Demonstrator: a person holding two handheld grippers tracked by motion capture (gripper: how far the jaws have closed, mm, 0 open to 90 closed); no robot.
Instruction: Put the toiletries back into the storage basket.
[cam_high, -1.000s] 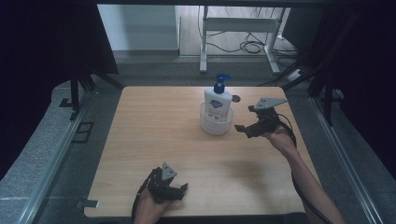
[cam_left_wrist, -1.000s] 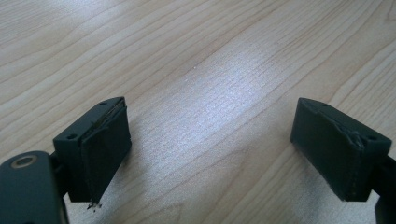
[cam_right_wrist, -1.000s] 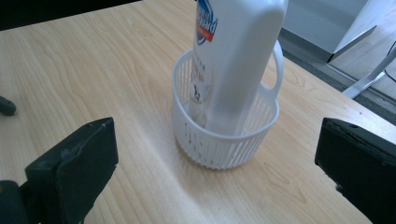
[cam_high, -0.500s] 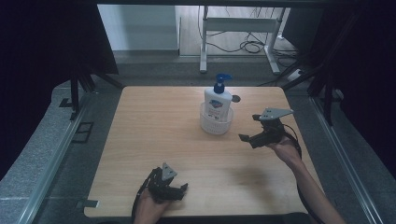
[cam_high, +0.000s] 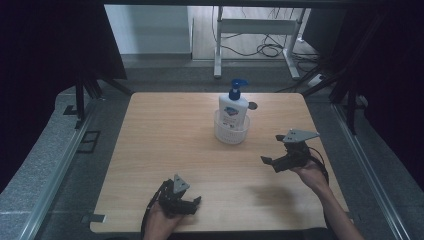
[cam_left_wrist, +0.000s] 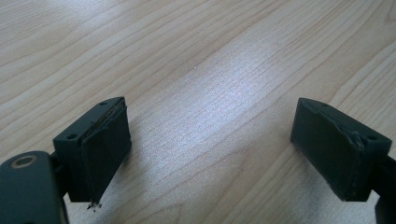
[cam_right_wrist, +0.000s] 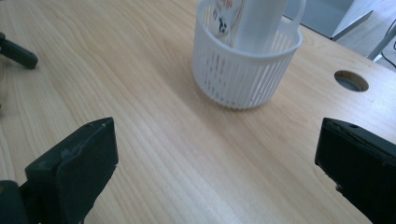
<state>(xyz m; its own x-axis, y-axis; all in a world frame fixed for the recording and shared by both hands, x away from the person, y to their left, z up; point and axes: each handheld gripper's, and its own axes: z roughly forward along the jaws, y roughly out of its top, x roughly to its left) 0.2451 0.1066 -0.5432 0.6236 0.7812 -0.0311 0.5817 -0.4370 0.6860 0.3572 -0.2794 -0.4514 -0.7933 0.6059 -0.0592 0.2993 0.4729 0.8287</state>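
Note:
A white pump bottle (cam_high: 233, 107) with a blue pump head stands upright in a small round white slatted basket (cam_high: 231, 135) at the table's back middle. My right gripper (cam_high: 270, 164) is open and empty, held above the table to the front right of the basket and well apart from it. In the right gripper view the basket (cam_right_wrist: 243, 74) and the bottle (cam_right_wrist: 254, 18) lie ahead between the wide-apart jaws of that gripper (cam_right_wrist: 217, 163). My left gripper (cam_high: 196, 206) rests near the front edge. It is open (cam_left_wrist: 212, 144) over bare wood.
The light wooden table (cam_high: 170, 145) has a round cable hole (cam_high: 252, 105) just behind the basket, which also shows in the right gripper view (cam_right_wrist: 351, 80). Grey floor and dark frame legs surround the table. A black part (cam_right_wrist: 16, 53) pokes in at the left edge.
My right gripper has drawn back from beside the basket toward the front right of the table. The left gripper, bottle and basket have stayed put.

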